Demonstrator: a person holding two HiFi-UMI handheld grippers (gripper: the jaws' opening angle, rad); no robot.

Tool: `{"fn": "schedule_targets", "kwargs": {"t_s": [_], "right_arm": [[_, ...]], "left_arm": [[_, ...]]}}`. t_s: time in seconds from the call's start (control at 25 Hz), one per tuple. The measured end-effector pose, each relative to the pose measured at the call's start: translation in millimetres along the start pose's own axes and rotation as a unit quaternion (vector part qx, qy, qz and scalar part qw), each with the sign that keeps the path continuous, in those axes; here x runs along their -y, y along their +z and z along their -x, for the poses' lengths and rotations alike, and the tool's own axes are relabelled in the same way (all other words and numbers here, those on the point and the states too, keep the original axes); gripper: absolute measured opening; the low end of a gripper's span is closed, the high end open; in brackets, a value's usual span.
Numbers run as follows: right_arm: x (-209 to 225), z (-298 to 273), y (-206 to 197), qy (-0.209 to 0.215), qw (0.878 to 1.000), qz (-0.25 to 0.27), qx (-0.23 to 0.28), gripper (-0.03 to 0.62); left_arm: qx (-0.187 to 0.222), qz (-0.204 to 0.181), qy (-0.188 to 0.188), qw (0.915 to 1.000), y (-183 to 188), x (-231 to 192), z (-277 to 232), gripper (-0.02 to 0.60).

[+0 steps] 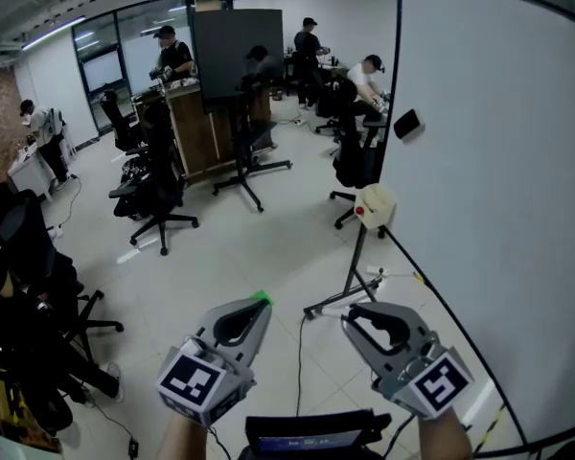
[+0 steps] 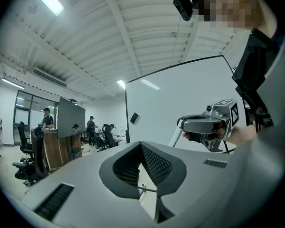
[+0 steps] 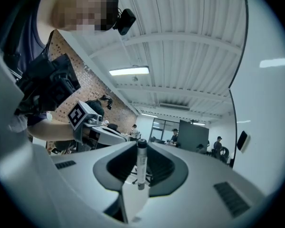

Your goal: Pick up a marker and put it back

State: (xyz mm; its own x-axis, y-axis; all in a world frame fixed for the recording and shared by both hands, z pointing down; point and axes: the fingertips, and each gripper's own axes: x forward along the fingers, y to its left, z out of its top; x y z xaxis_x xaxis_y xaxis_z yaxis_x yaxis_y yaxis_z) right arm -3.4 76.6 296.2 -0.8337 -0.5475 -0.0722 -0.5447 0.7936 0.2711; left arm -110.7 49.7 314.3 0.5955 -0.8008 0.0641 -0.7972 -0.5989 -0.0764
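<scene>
While my right gripper (image 1: 356, 316) clamped the marker (image 3: 141, 164) upright, my left gripper (image 1: 259, 303) was closed and empty. The whiteboard (image 1: 503, 171) stood close on the right, its stand (image 1: 356, 262) and office chairs (image 1: 159, 197) ahead.

Both grippers held level, side by side, pointing away from the body. Left gripper (image 1: 258, 305): jaw tips together, nothing between them. Right gripper (image 1: 350, 316): jaws closed on a marker (image 3: 141, 163), which stands upright between the pads. One bare forearm behind each gripper: left forearm (image 1: 180, 439), right forearm (image 1: 447, 439).
</scene>
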Motion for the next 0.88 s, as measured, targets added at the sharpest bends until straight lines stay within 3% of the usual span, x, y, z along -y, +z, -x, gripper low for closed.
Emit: {"fn": "schedule_targets", "kwargs": {"t_s": [0.2,0.4,0.76,0.88], "right_arm": [[9.8,51.8,-11.9,0.026,1.0,-0.017,-0.003,0.08],[18.2,77.1,-9.7,0.04,0.999,-0.032,0.015,0.08],[-17.0,63.3,-3.8,0.073,0.997,-0.029,0.019,0.08],[-40.4,49.2,1.6,0.076,0.997,-0.025,0.015,0.08]], "left_arm": [[-0.025,-0.011,0.008,0.9996,-7.0,62.6,-18.0,-0.005],[-0.047,0.003,0.028,0.9985,-13.5,88.7,-14.9,-0.005],[-0.048,-0.037,0.051,0.9968,1.1,82.4,21.0,-0.005],[-0.041,-0.034,0.052,0.9973,1.2,70.5,45.9,-0.005]]}}
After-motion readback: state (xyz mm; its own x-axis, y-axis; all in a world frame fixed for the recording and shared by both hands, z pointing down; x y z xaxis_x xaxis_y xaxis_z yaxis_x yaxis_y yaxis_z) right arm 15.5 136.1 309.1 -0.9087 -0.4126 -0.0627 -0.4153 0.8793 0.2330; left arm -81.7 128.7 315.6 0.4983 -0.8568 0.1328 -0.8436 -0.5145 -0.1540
